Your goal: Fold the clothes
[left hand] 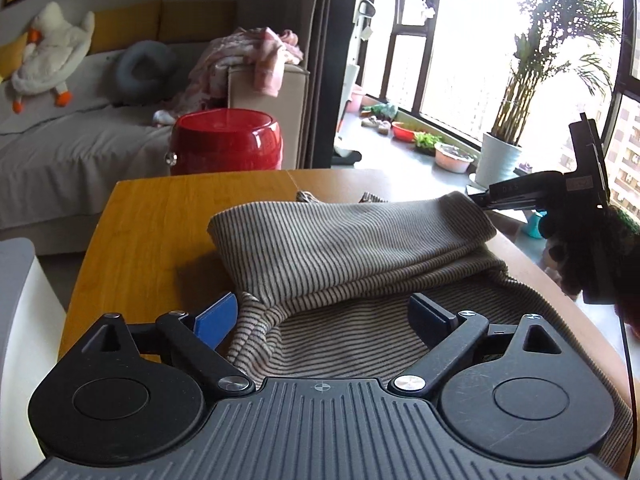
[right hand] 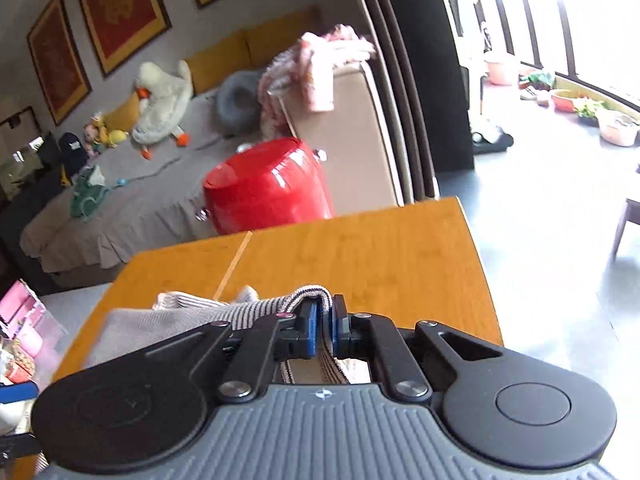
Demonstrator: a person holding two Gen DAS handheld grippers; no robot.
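The left gripper (left hand: 324, 316) sits low and level over the near part of the wooden table (left hand: 160, 216), its blue-padded fingers (left hand: 216, 320) spread wide apart with nothing clamped between them. The striped garment (left hand: 340, 248) lies directly ahead of it and beneath it: a folded-over layer forms a thick band across the table just beyond the fingertips, and a flatter layer runs back under the gripper body.

To the right of the left gripper and further forward, the right gripper (left hand: 480, 200) reaches in sideways, tilted, with its tips at the far right corner of the folded band. In its own view, the right gripper (right hand: 323, 322) has its jaws drawn close together, pinching a ribbed, dark-edged hem of the garment (right hand: 314, 294) that loops up over the blue pads. The rest of the cloth trails left of the gripper and below it.

Beyond both grippers, past the far table edge, stands a red tub (left hand: 226, 142) with its lid on, so I cannot tell what it holds. Further right of it, on the floor by the window, a pink basin (left hand: 454, 157) and a red bowl (left hand: 402, 131) sit near a white plant pot (left hand: 498, 158); their contents are too small to make out.
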